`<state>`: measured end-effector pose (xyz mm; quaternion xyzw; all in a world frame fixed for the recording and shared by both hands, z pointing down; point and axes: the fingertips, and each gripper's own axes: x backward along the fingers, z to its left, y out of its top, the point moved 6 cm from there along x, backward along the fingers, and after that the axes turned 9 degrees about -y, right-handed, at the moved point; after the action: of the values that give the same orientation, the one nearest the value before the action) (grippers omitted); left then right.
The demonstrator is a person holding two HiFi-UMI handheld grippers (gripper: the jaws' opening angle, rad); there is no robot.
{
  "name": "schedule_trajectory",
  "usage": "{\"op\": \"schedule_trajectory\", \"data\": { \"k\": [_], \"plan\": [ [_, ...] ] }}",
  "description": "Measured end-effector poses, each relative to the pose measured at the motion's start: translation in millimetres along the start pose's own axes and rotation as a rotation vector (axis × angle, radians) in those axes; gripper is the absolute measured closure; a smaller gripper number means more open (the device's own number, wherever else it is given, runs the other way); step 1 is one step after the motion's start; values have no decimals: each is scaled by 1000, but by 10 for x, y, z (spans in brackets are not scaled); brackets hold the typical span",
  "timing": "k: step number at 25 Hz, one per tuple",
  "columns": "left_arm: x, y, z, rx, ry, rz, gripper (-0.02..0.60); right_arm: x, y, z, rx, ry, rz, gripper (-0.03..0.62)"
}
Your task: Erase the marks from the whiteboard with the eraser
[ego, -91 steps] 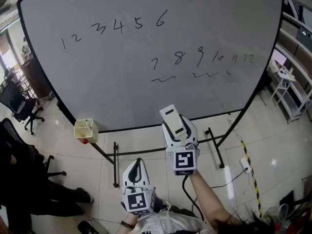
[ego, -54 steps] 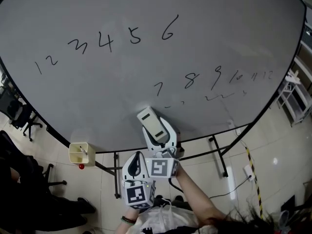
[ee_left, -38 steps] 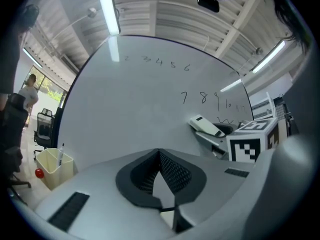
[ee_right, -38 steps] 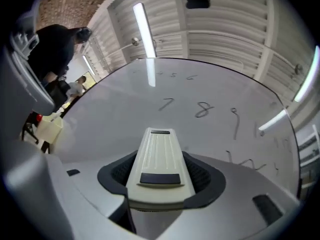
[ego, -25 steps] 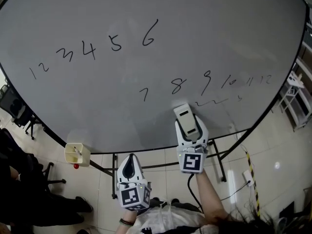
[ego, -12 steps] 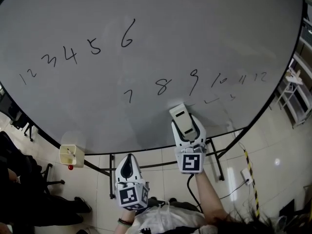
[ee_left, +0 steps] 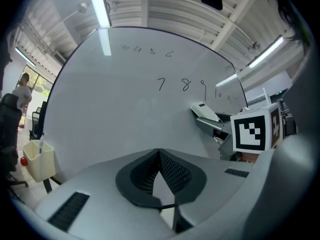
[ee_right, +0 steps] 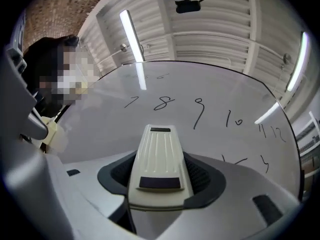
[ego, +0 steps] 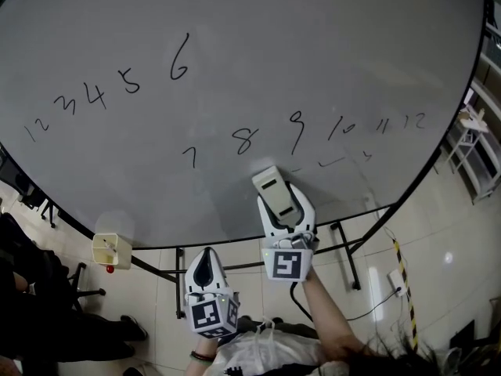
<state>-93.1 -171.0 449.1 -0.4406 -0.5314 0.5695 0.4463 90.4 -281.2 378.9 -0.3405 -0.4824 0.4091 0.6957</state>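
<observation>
On whiteboard [ego: 329, 45] above eraser [ego: 275, 195]: numerals [ego: 244, 140], seemingly 1–12

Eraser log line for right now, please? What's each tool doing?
right tool: shut on eraser | left tool: shut, empty | eraser: below the 9, beside squiggles | whiteboard: numbers unerased

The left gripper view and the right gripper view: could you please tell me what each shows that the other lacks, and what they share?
Only the left gripper view: the left gripper, tongs shut on nothing, and the right gripper from outside, with its marker cube. Only the right gripper view: leftover squiggles under 10 to 12. Both: the whiteboard, its 7, 8 and 9, and the eraser clamped in the right tongs.
</observation>
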Motion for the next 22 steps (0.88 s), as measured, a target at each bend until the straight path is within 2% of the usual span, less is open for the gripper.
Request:
{"op": "schedule_trajectory", "data": {
  "k": [2,4,6,7,8,9,12,14,16,18,20,22],
  "plan": [
    [15,13,-46,-6,-7,1,588,56,-165,-409,-90,-84,45,315],
    [49,0,-56,-16,-6,10,588,108,-367,-1052,-168,-205,98,315],
    [83,-31,-28,-15,9,19,588,131,-490,-1527,-223,-299,89,315],
    [95,-46,-3,-12,20,23,588,135,-492,-1569,-241,-320,76,316],
    [99,-58,21,-7,32,26,588,130,-457,-1464,-243,-307,57,316],
    [95,-64,37,0,40,28,588,115,-392,-1238,-223,-256,35,316],
    [28,-20,-13,28,30,22,588,93,-262,-385,-37,-27,41,316],
    [-17,30,-86,30,10,14,588,104,-316,-240,-47,-7,52,316],
    [-21,50,-140,16,-3,13,588,128,-411,-591,-114,-84,78,316],
    [-5,22,-151,1,-8,21,588,157,-577,-1253,-175,-208,108,316],
    [9,-12,-137,-6,-6,32,588,177,-743,-1883,-286,-334,101,316],
    [21,-23,-122,-7,1,42,588,197,-764,-2100,-380,-401,95,316]
  ]
}}
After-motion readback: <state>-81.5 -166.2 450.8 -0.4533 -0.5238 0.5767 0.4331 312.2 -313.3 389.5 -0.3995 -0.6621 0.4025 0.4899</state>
